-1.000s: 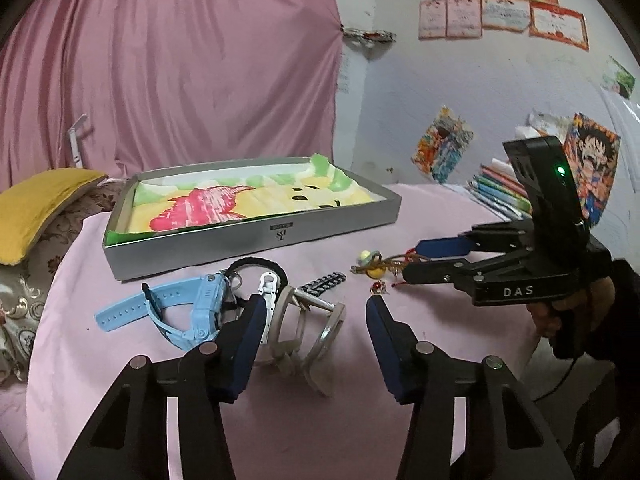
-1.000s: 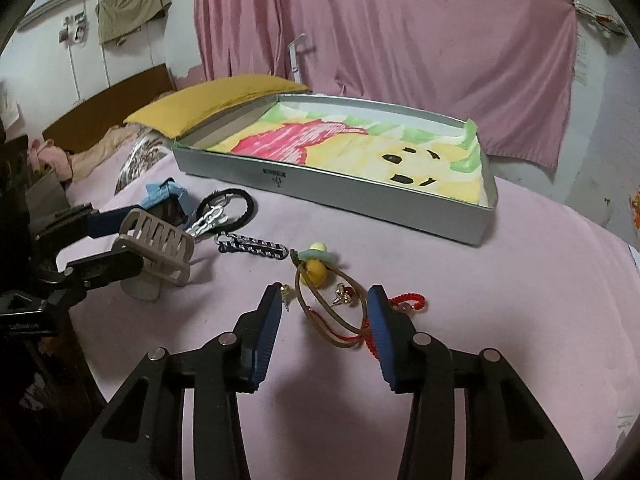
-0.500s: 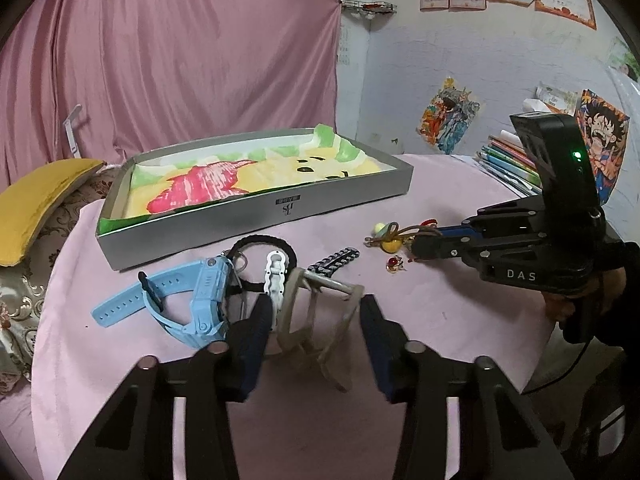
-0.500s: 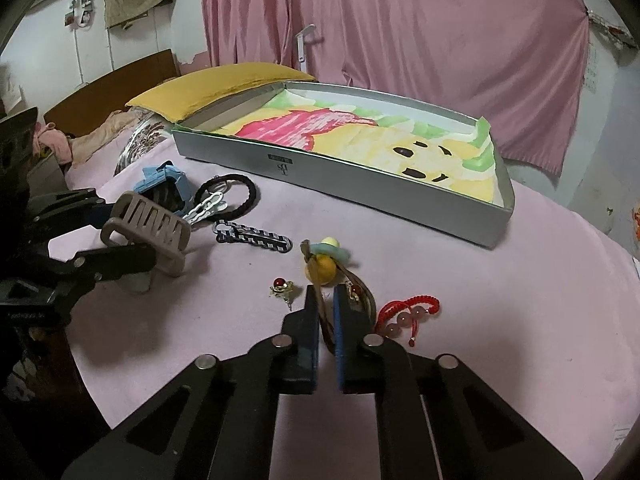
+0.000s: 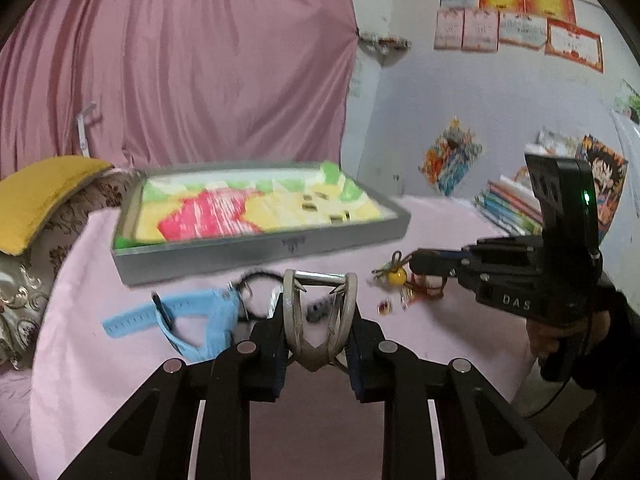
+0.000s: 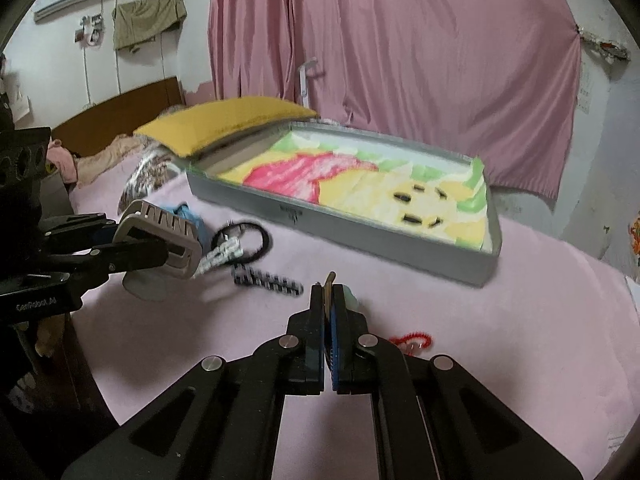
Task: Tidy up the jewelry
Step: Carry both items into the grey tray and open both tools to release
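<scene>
Left tool (image 5: 316, 328) I have clamped on the hair claw (image 5: 319, 312), lifted just short of the tray (image 5: 260, 248); watch (image 5: 176, 320) and hair tie (image 5: 256, 280) lie unsorted beside it. Right tool (image 6: 329, 312) is closed on the cord bracelet (image 6: 329, 280), near the tray (image 6: 360, 228). Nothing is inside yet; clip (image 6: 268, 280) and red string (image 6: 412, 338) remain.

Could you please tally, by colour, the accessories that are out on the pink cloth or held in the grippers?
Blue: 1, watch
Black: 1, hair tie
Black-and-white: 1, hair clip
White: 1, chain
Beige: 1, claw clip
Brown: 1, cord with yellow bead
Red: 1, bracelet
Total: 7
</scene>
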Action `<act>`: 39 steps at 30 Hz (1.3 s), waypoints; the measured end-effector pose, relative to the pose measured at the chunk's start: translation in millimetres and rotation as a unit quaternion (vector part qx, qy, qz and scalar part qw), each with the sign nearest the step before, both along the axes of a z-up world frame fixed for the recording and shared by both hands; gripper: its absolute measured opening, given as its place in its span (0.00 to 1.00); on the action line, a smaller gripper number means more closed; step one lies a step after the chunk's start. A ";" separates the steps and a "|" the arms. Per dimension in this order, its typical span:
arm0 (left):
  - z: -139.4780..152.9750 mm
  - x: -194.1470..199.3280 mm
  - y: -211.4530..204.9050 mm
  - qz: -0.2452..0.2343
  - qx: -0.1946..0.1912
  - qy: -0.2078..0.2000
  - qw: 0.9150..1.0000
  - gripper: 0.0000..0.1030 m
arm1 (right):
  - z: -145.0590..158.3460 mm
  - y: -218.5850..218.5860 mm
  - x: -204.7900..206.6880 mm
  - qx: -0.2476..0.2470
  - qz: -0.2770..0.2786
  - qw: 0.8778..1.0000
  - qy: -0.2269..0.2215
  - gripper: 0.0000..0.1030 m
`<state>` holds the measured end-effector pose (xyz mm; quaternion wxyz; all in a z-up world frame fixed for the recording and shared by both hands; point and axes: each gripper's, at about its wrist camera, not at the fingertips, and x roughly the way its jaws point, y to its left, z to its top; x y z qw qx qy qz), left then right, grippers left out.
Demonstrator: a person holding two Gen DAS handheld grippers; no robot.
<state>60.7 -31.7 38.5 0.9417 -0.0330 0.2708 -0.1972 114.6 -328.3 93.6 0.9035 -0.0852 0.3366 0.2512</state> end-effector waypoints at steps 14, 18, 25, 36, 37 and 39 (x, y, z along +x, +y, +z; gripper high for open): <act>66.8 40.0 9.2 0.080 0.008 -0.152 0.985 0.22 | 74.3 14.3 13.4 0.099 -0.031 0.979 -0.176 0.02; 77.3 65.2 11.6 0.111 0.023 -0.184 0.976 0.22 | 87.8 30.0 24.2 0.110 -0.050 0.967 -0.225 0.02; 73.8 107.6 22.9 0.155 0.043 -0.207 0.965 0.22 | 90.4 59.4 52.3 0.107 -0.067 0.954 -0.271 0.02; 53.8 157.0 54.5 0.169 -0.010 -0.081 0.982 0.22 | 62.5 85.0 107.8 0.083 -0.067 0.976 -0.192 0.02; 50.9 160.5 55.5 0.167 -0.010 -0.065 0.984 0.22 | 60.4 85.4 111.9 0.081 -0.067 0.979 -0.174 0.02; 43.9 168.0 57.1 0.160 -0.008 -0.026 0.987 0.22 | 54.4 83.6 119.2 0.078 -0.067 0.984 -0.144 0.02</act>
